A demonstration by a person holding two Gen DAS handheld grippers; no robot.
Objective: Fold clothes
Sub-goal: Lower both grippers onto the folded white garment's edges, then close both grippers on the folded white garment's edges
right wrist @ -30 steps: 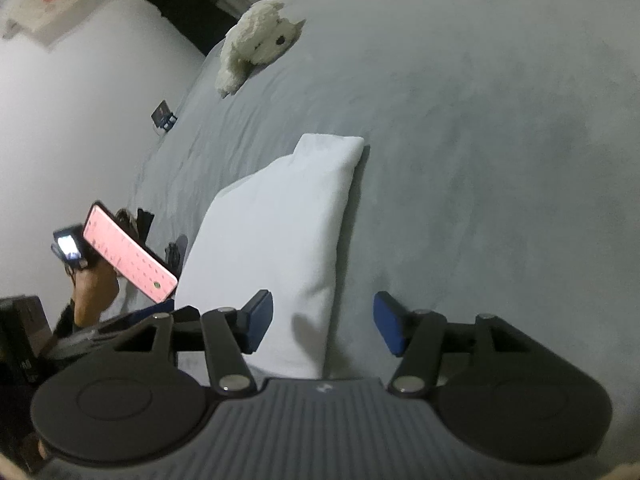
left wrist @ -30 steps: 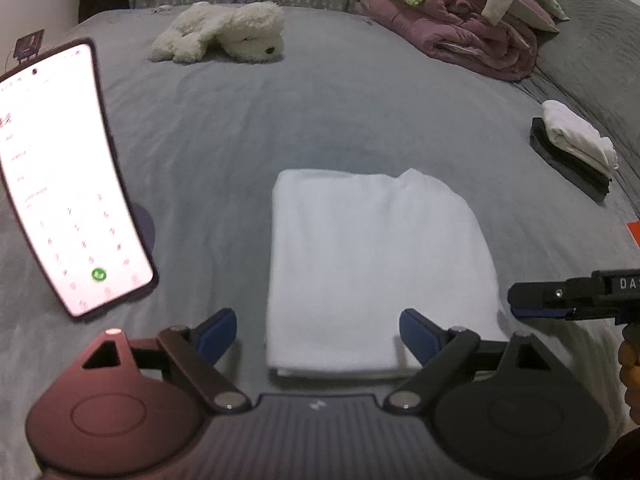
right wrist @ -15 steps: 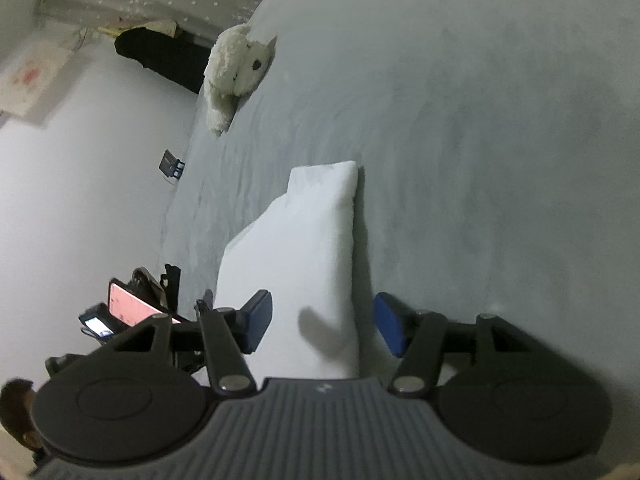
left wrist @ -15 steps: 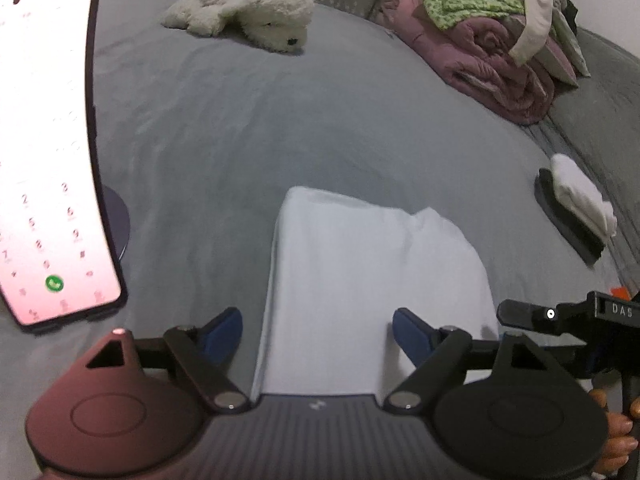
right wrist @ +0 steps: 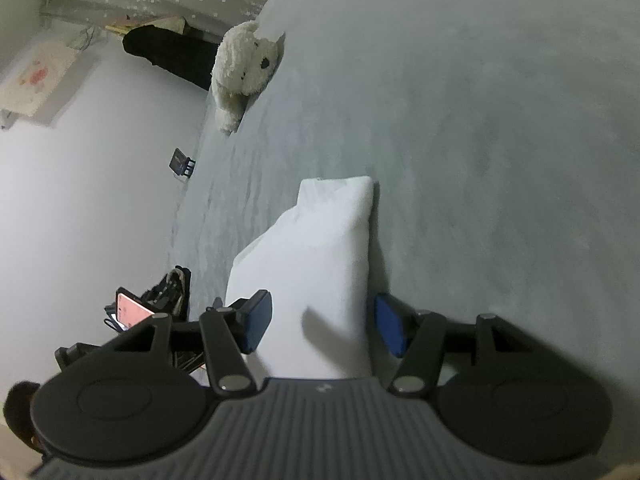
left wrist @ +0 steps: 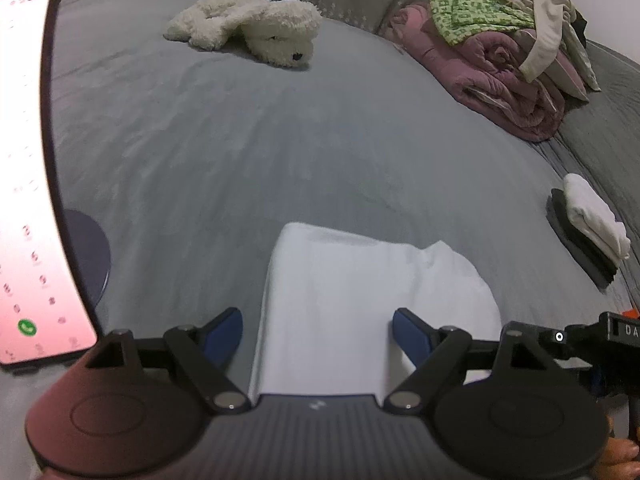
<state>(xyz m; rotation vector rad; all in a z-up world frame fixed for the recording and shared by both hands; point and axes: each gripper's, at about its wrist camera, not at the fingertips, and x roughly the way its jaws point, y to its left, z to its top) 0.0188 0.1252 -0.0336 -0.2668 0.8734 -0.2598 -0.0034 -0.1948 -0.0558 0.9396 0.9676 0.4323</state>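
A white folded garment (left wrist: 360,288) lies flat on the grey bed (left wrist: 224,152). My left gripper (left wrist: 318,330) is open, its blue pads straddling the garment's near edge without clamping it. In the right wrist view the same white garment (right wrist: 320,260) runs away from the camera. My right gripper (right wrist: 322,322) is open too, with the garment's near end between its blue pads. The right gripper's body (left wrist: 600,336) shows at the right edge of the left wrist view, held by a hand.
A white plush dog (left wrist: 256,28) lies at the bed's far side. A pile of pink and green clothes (left wrist: 508,48) sits far right. A folded white-and-black stack (left wrist: 588,224) lies right. A lit phone (left wrist: 28,200) stands left.
Both grippers have moved forward and lower over the garment's near edge, so less of it shows. The right wrist view has tilted further. Both stay open.
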